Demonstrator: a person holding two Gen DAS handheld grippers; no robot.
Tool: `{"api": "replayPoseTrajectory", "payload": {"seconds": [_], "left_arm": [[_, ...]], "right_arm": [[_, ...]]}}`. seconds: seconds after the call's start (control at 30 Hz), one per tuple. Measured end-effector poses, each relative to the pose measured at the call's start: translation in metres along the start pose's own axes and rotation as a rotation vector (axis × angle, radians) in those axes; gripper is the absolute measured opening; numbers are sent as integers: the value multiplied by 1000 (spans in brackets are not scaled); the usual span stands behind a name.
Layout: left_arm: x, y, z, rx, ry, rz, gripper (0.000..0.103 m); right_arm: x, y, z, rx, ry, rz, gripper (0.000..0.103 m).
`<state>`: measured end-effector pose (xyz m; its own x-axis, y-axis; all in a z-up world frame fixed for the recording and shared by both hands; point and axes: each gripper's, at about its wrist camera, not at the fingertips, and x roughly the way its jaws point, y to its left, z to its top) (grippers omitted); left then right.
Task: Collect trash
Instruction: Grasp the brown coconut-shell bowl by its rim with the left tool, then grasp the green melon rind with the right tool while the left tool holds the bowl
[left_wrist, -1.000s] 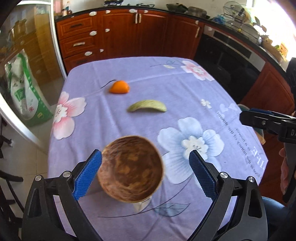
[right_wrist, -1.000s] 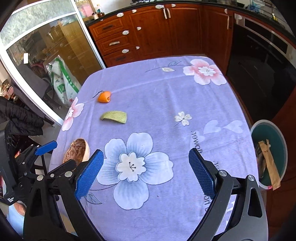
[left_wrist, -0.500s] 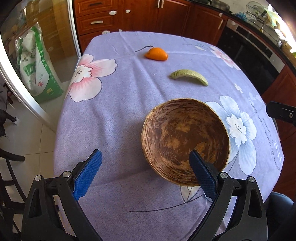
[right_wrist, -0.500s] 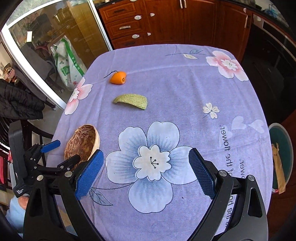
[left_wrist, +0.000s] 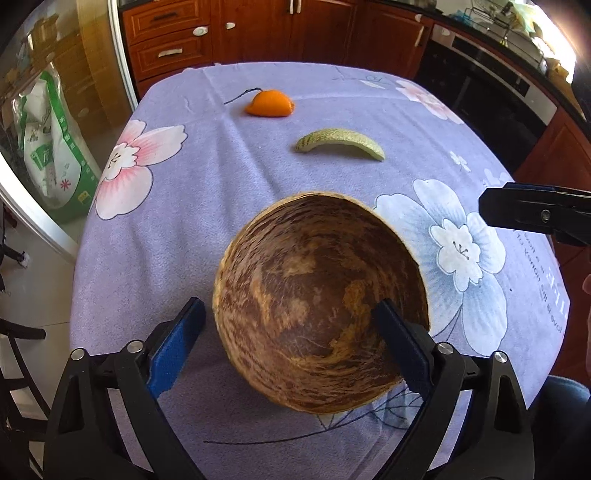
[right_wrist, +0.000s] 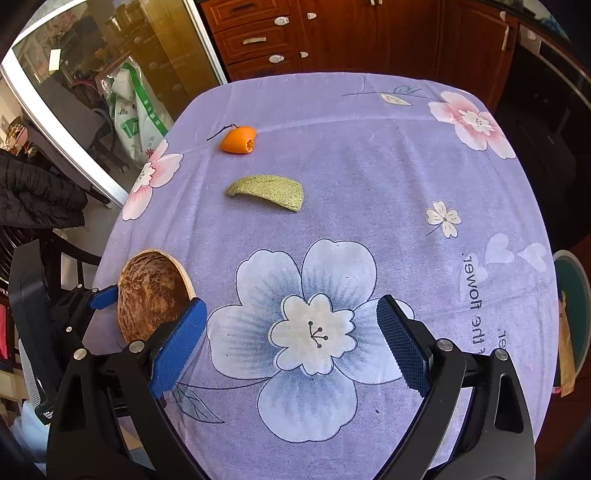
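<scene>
A brown coconut shell half (left_wrist: 321, 302) lies on the purple flowered tablecloth (left_wrist: 184, 206) near its front left edge. My left gripper (left_wrist: 291, 332) is open, its jaws straddling the shell's near rim: the right pad (left_wrist: 399, 339) is inside the bowl, the left pad (left_wrist: 177, 343) outside. The shell also shows in the right wrist view (right_wrist: 151, 295). A green melon rind (left_wrist: 340, 144) and an orange peel piece (left_wrist: 269, 104) lie farther back. My right gripper (right_wrist: 291, 336) is open and empty over a blue flower print.
A teal trash bin (right_wrist: 572, 314) with trash in it stands on the floor off the table's right edge. Wooden cabinets (left_wrist: 258, 33) and a dark oven (left_wrist: 491, 85) are behind the table. A glass door (right_wrist: 92, 85) and a green bag are on the left.
My left gripper has moved forward and down onto the coconut shell, so its jaws now straddle the rim. My right gripper has drifted a little lower and closer over the table.
</scene>
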<state>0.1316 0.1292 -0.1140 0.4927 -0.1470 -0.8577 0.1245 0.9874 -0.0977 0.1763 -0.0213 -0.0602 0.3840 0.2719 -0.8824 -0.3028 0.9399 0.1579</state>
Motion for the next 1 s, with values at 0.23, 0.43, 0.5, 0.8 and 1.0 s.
{"api": "replayPoseTrajectory", "payload": {"seconds": [0.23, 0.43, 0.5, 0.8, 1.0], "left_arm": [[0, -9, 15, 3, -5, -44, 40], [0, -13, 21, -2, -21, -51, 19], [-2, -11, 24, -10, -28, -62, 16], [-9, 20, 50, -66, -77, 24, 11], [1, 44, 57, -109, -48, -17, 12]], "right_arm": [[8, -3, 11, -2, -1, 6, 89], [16, -9, 17, 8, 5, 8, 89], [20, -11, 19, 10, 11, 7, 89], [39, -1, 44, -51, -1, 6, 89], [66, 18, 63, -150, 24, -4, 89]]}}
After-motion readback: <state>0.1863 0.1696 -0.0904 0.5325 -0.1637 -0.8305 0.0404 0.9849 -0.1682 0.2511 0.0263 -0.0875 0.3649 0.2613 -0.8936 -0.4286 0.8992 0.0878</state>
